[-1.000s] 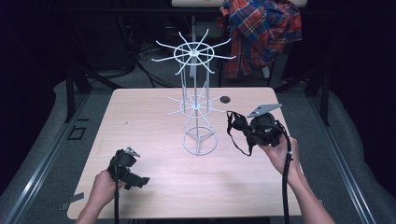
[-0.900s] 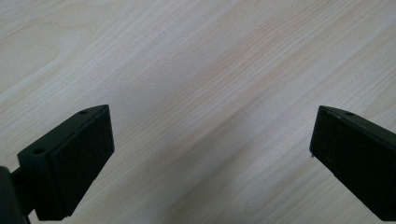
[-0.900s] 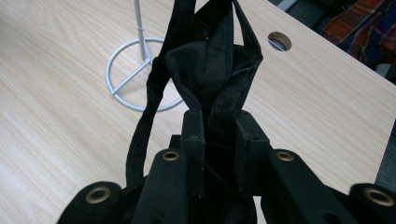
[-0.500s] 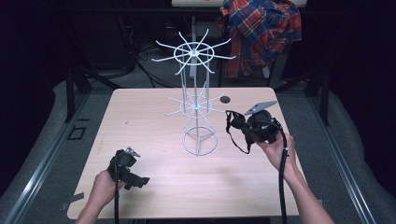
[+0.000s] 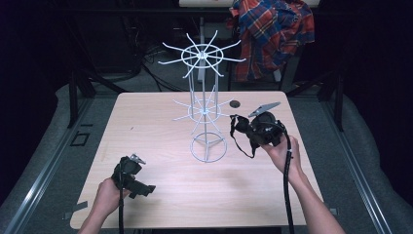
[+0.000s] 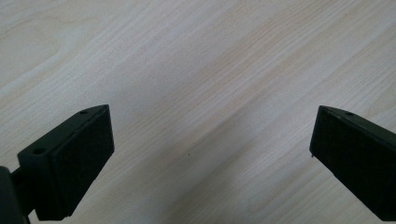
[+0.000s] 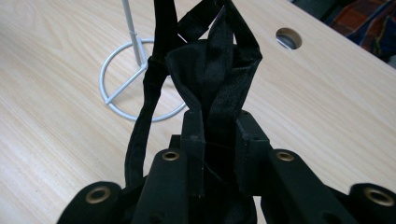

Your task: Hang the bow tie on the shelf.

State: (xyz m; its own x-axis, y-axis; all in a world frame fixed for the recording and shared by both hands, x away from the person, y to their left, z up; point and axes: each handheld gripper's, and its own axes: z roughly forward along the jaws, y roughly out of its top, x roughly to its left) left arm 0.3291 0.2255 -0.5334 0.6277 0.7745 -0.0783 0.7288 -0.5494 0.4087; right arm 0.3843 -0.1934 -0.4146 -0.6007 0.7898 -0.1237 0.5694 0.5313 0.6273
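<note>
Your right gripper [image 7: 219, 126] has its jaws pinched tight on a bunch of black fabric with straps [image 7: 212, 70], some kind of soft strappy item, holding it up just beside the white wire stand [image 5: 204, 114], on the side away from your left hand. Your left gripper [image 6: 205, 154] hangs with jaws wide apart and nothing between them, near the table edge closest to you, well apart from the stand.

The fabric looks light, limp and likely to sag or swing. One strap loop dangles free toward the stand's ring base; take hold of a strap rather than the bunched cloth if you need it to hook over a prong.

The right gripper view shows the pinch and fabric folds closely; the high view shows the stand's prongs [image 5: 185, 48] and the table [image 5: 146, 122] layout.
</note>
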